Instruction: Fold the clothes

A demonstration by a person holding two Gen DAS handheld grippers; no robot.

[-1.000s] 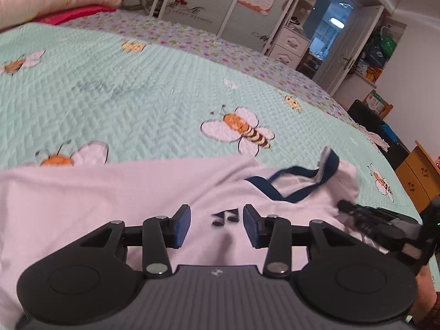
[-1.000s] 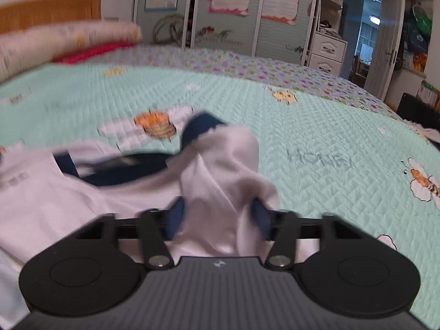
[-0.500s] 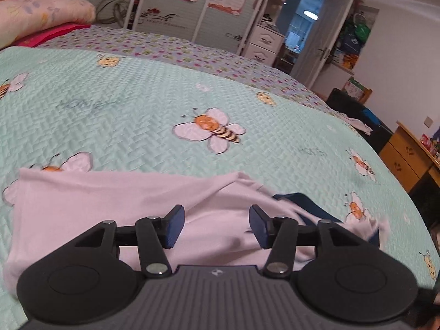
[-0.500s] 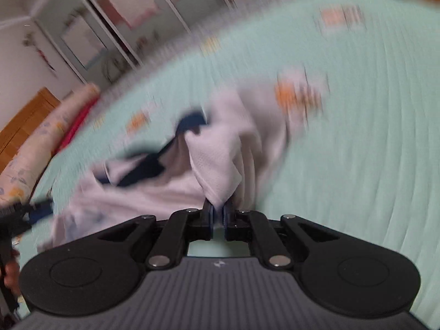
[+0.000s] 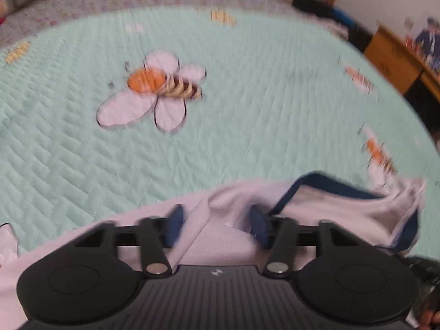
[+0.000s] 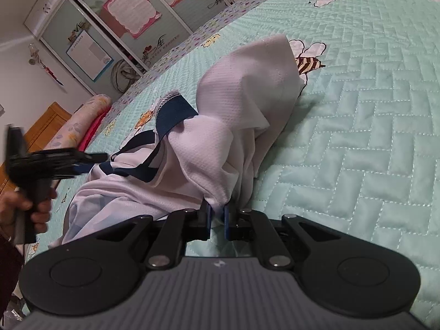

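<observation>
A white shirt [image 6: 247, 82] with navy collar trim [image 6: 173, 112] lies bunched on the bed. My right gripper [image 6: 217, 217] is shut on a pinch of its white fabric, and the cloth rises from the pads in a draped peak. My left gripper [image 5: 216, 224] hovers over the shirt [image 5: 330, 206] near the navy trim [image 5: 330, 181]. Its jaws are closing, still apart, with a raised fold of fabric between them that the pads do not press. In the right wrist view the left gripper [image 6: 90, 162] shows blurred at the left, held by a hand [image 6: 35, 206].
The mint quilted bedspread [image 5: 247, 110] with bee prints stretches away on every side. A rolled pillow [image 6: 82, 118] and wardrobe doors [image 6: 123, 13] lie beyond the bed's far end. A wooden cabinet [image 5: 393, 63] stands off the bed's right side.
The left gripper swept right along the shirt to the collar and tipped down over a fold. The right gripper rolled and pulled its held fabric up into a peak.
</observation>
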